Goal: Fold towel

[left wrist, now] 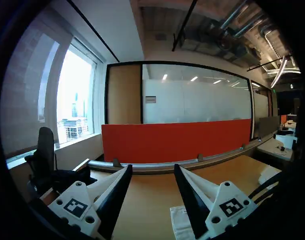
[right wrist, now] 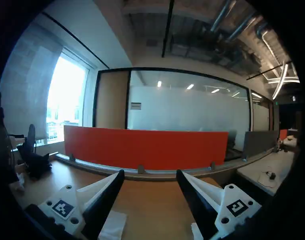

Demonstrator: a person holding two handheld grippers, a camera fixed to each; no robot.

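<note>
Towel (left wrist: 179, 222), white, lies flat on the wooden tabletop (left wrist: 152, 196), partly under the right finger of the left hand-held gripper (left wrist: 152, 165), whose fingers are spread wide and hold nothing. The right hand-held gripper (right wrist: 150, 171) is likewise spread apart and empty above the tabletop. An orange divider (left wrist: 176, 142) stands behind.

The left gripper (left wrist: 152, 167) was observed with both fingers (left wrist: 117, 196) spread wide apart, tips level with each other, aimed forward in a roughly horizontal attitude. Each finger showed a black inner face and a white outer shell bearing a square marker (left wrist: 75, 208). The right gripper (right wrist: 149, 173) was in like condition: fingers (right wrist: 192, 204) well apart, tips level, pointed straight ahead and near horizontal
</note>
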